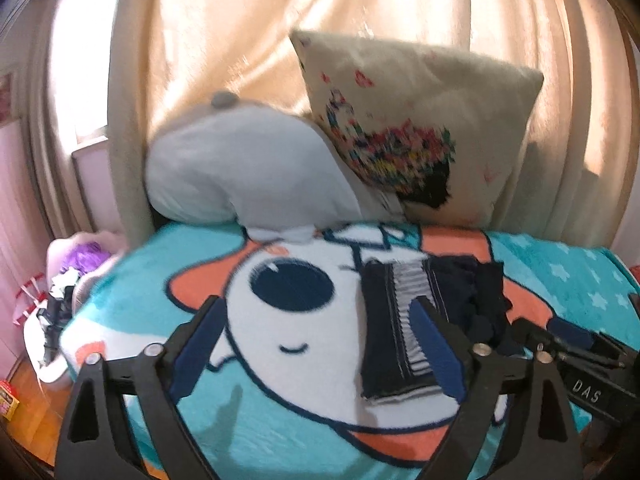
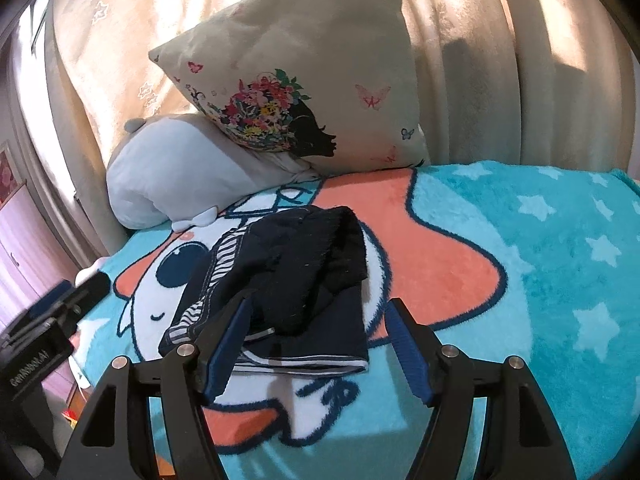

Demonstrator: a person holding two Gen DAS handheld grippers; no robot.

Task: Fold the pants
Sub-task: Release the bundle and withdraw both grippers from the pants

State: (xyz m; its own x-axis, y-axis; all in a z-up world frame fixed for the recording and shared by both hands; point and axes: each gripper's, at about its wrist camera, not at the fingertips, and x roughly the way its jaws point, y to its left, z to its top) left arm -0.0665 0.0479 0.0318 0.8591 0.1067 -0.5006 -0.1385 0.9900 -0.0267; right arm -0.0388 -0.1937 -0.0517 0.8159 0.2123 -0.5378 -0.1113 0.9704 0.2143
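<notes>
A teal cartoon blanket is covering the bed; pillows are leaning against curtains; folded pants are lying mid-bed; left gripper and right gripper are hovering, jaws wide, holding nothing.

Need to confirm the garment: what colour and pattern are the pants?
Dark navy pants with a navy-and-white striped side panel; clearest in the right wrist view.
</notes>
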